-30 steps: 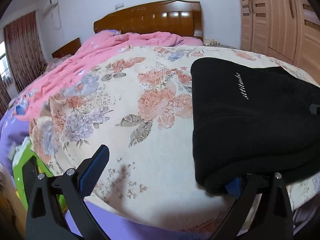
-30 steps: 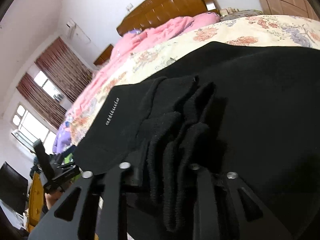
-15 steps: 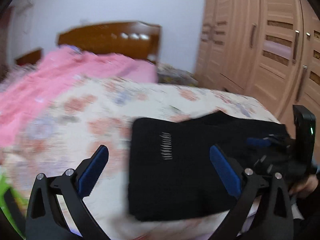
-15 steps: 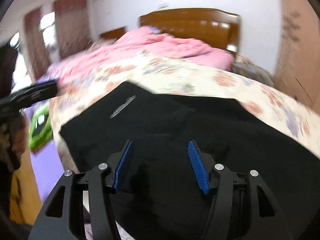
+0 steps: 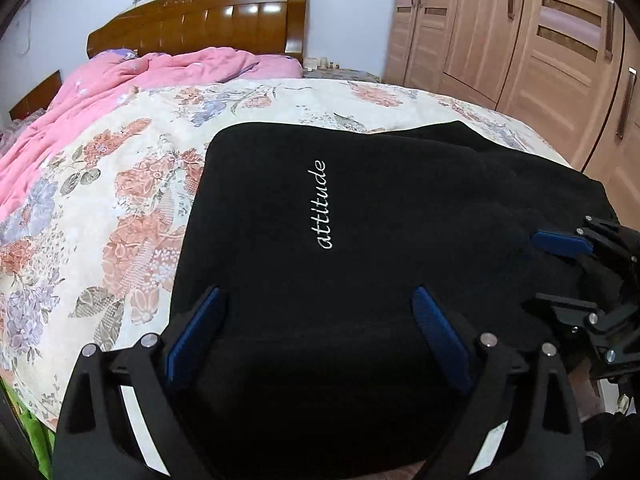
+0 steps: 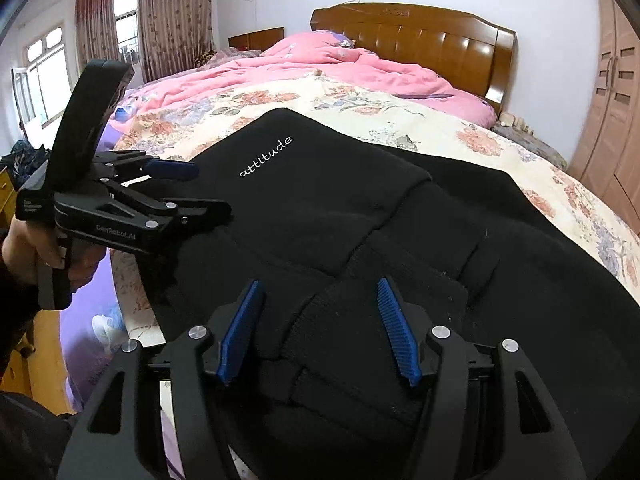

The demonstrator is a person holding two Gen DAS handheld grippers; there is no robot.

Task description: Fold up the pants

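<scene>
Left wrist view: the folded black pants [image 5: 360, 208] lie on the floral bedspread [image 5: 120, 184] near the foot of the bed. The left gripper [image 5: 316, 332] hovers over them, its fingers spread wide after closing slightly, holding nothing.

Right wrist view: the right gripper [image 6: 316, 328] sits above the pants' ribbed cuffs [image 6: 360, 340], fingers about half apart, holding nothing.
</scene>
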